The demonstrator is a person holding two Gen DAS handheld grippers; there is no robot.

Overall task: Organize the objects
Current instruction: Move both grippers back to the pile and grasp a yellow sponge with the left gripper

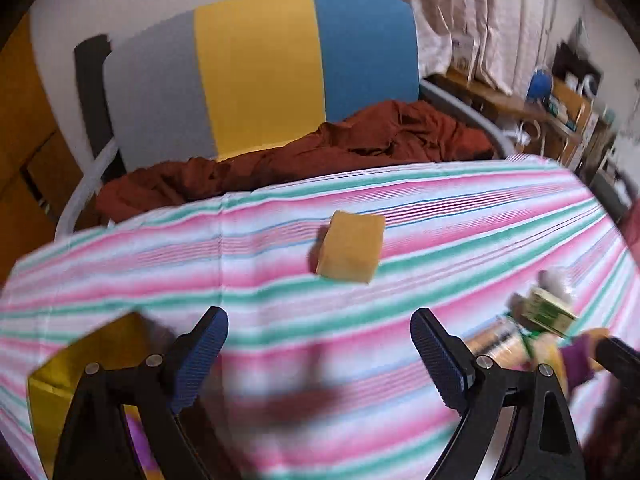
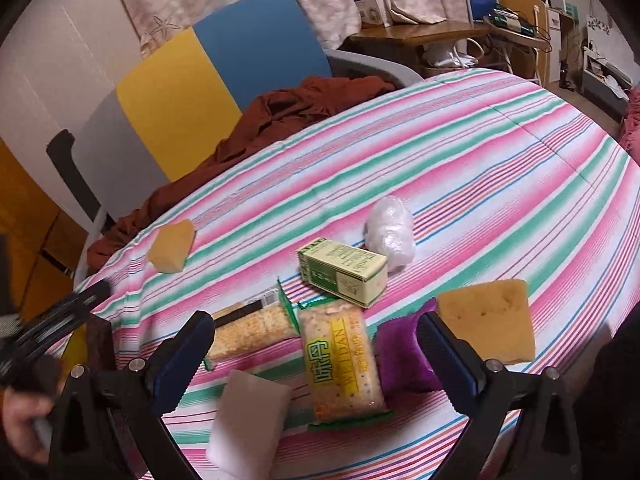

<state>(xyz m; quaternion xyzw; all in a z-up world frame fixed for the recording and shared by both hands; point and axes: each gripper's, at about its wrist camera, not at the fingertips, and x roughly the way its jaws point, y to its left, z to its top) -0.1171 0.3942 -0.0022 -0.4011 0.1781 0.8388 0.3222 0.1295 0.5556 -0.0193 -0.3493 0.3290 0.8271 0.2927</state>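
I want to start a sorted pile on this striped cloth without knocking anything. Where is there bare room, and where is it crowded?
Bare cloth runs behind the crumpled plastic bag toward the far table edge, and between the lone sponge and the green box. It is crowded near the open right hand-held gripper: cracker packs, purple cloth, white block, big sponge.

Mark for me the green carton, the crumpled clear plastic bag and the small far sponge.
green carton (image 2: pixel 344 270): right wrist view, its long top face.
crumpled clear plastic bag (image 2: pixel 390 232): right wrist view, its middle.
small far sponge (image 1: pixel 351 245): left wrist view, its top face.
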